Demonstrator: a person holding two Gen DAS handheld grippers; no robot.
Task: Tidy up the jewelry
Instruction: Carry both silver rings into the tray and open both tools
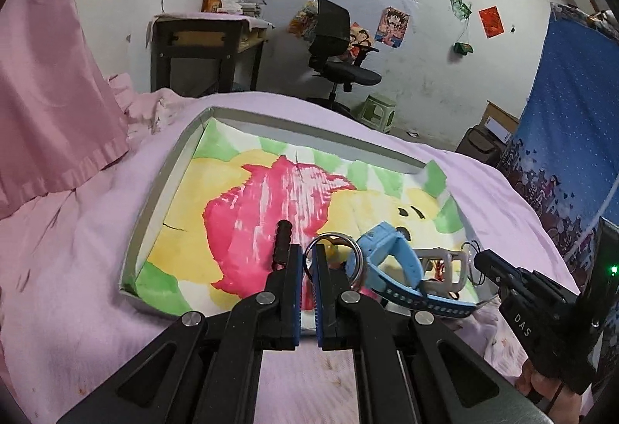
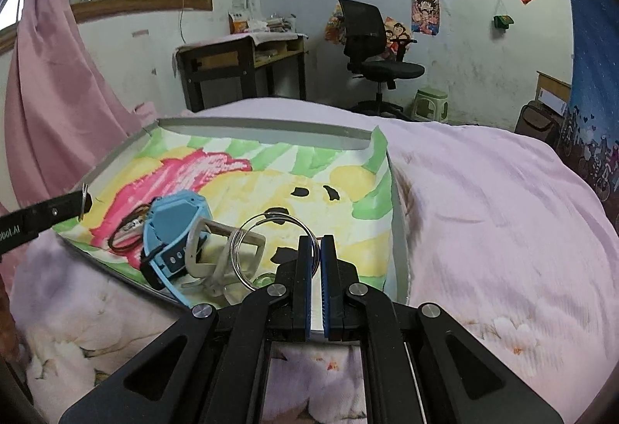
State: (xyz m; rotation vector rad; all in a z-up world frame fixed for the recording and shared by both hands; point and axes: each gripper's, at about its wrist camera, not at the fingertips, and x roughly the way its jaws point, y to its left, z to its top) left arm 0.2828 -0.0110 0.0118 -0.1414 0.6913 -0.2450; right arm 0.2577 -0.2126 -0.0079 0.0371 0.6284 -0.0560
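My left tool point(image 1: 308, 257) is clamped on a silver ring point(image 1: 333, 258), its blue pads nearly together with the ring's rim pinched between them, over the near part of the tray point(image 1: 154, 199). A small black rod point(image 1: 281, 240) stands just left of that tool's tip; I cannot tell what it belongs to.

My right tool point(image 2: 319, 250) is likewise closed on a pair of thin silver hoops point(image 2: 271, 250), the wire caught between its pads, the loops standing upright to the left of the tips.

The tray is a shallow grey-walled box lying on the bed point(image 2: 483, 192), which is covered with a pale pink sheet. A painted paper in pink, yellow and green lines the tray's floor.

The rest of the jewelry sits heaped at the tray's near edge: a light blue smartwatch point(image 2: 174, 230) tilted on its strap, a cream-white watch band point(image 2: 216, 250) leaning just right of it and touching it, and a dark brown cord bracelet point(image 2: 125, 230) just left of the blue watch. In the left wrist view the silver ring overlaps the blue watch's case.

Well beyond the bed stand a black office chair point(image 2: 371, 48) and a desk point(image 2: 240, 68) against the far wall.
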